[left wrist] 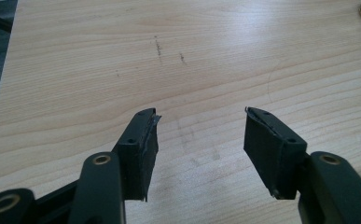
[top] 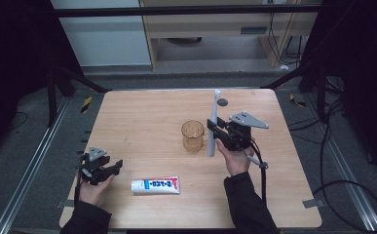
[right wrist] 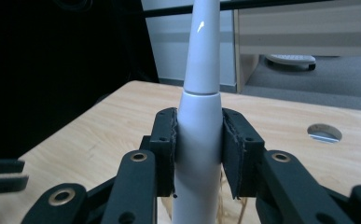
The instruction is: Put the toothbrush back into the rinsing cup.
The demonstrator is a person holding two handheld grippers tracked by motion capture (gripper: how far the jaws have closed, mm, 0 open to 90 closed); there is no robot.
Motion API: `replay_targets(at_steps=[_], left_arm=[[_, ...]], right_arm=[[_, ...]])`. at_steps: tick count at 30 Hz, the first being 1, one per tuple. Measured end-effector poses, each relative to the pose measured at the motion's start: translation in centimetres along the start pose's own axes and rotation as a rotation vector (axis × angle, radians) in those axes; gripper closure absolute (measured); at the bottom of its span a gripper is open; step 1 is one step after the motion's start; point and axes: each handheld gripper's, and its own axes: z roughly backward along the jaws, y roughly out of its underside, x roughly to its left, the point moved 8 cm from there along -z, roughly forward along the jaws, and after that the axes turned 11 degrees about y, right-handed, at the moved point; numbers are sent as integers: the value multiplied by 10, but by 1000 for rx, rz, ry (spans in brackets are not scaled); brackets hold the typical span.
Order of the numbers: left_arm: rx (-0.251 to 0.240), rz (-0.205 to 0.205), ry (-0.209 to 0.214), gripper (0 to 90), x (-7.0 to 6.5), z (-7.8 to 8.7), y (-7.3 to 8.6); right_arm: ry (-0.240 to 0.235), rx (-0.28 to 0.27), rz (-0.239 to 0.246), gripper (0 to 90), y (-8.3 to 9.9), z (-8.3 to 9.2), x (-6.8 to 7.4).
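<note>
Up top in the high view there's a pale wooden cabinet (top: 225,22) behind the table, black cables (top: 351,190) coiling over the grey floor at lower right. Metal rails (top: 30,165) run down the left side.

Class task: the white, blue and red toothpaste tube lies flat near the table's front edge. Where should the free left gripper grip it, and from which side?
Grip the white, blue and red toothpaste tube across its middle, coming from above: it lies flat, long axis left-right. The open left gripper is nearest.
</note>
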Motion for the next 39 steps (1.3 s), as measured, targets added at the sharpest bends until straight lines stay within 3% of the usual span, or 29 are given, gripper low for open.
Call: replay_targets(at_steps=[13,30,39], left_arm=[[0,0,-3,439,0,0,0],[0,-2,-3,439,1,-1,0],[1,-1,-2,439,1,-2,0]], right_arm=[[35,-125,-29,678,-27,-19,1],[86,-189,-36,678,-45,-44,2],[94,-191,-32,677,-40,-58,6]])
